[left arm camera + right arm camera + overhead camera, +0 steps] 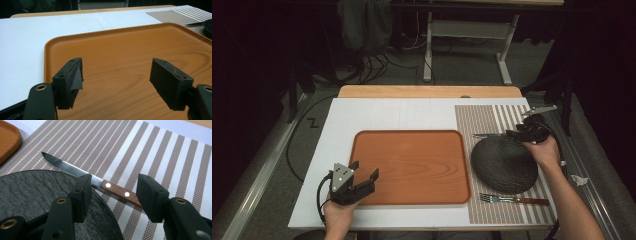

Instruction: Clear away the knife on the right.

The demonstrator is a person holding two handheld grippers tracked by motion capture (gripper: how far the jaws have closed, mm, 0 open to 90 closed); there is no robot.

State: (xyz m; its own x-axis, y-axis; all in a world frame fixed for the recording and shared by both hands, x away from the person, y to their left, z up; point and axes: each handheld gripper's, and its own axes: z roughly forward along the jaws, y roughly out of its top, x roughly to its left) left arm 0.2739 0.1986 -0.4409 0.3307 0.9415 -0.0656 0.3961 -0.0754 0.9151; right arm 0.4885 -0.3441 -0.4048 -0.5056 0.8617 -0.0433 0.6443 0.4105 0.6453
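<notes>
Beyond the dark plate [37,195] on the striped mat [155,152], right gripper [112,192] straddles the knife [110,187] handle, jaws apart, not gripping yet; pickup pending, left gripper [116,80] open over the bare tray [120,45].

Wooden-handled knife [100,181] flat beside slate plate [37,197]

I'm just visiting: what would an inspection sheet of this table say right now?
Surface: white table with a striped placemat at its right.
Job's things: knife lying beside the dark plate; its wooden handle sits between the right gripper's jaws.
Clutter: fork on the placemat; orange tray.
Grippers: left gripper open over the tray's corner; right gripper open, not pressing the knife.
Cables: black cable trailing from the left gripper.
Surroundings: floor cables; a table frame behind.
</notes>
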